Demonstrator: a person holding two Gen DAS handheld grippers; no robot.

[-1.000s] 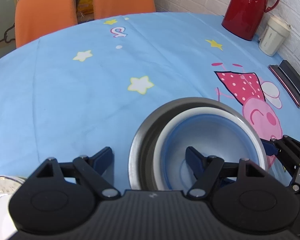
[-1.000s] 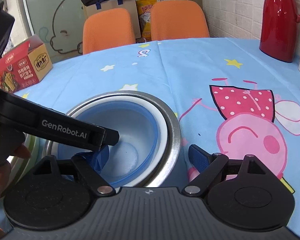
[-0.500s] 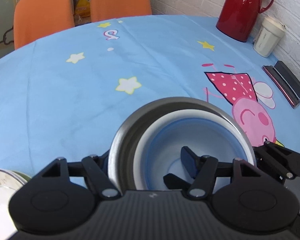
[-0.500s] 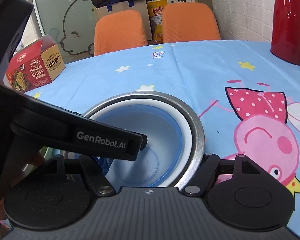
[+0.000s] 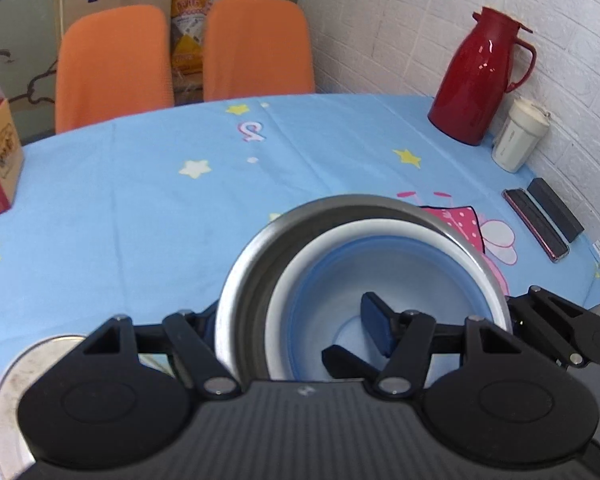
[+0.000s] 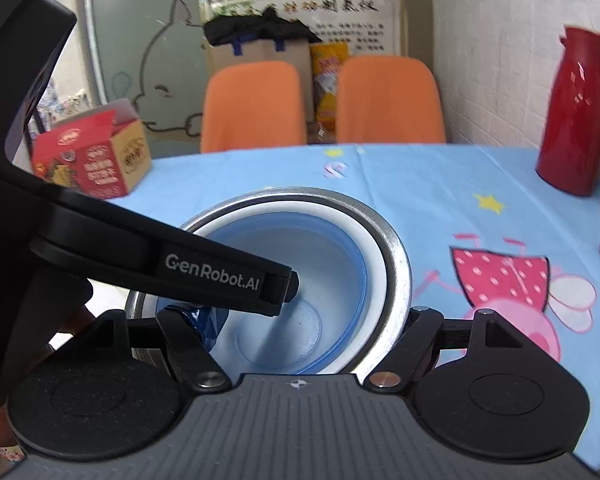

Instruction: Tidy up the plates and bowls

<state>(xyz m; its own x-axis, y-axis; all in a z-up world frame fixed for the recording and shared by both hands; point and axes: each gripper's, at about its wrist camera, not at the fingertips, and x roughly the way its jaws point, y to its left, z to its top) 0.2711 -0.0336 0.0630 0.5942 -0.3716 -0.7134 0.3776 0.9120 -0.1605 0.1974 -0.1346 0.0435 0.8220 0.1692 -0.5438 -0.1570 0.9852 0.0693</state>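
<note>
Claws clamp nested bowls; flask, cup well apart.

Three nested bowls, two orange chairs, one red jug, one cup.

Readable text in view

"GenRobot.AI" stands in white letters on the black plastic arm of the left gripper; Chinese print on the white wall poster and red cardboard box is too blurred to read.
</note>
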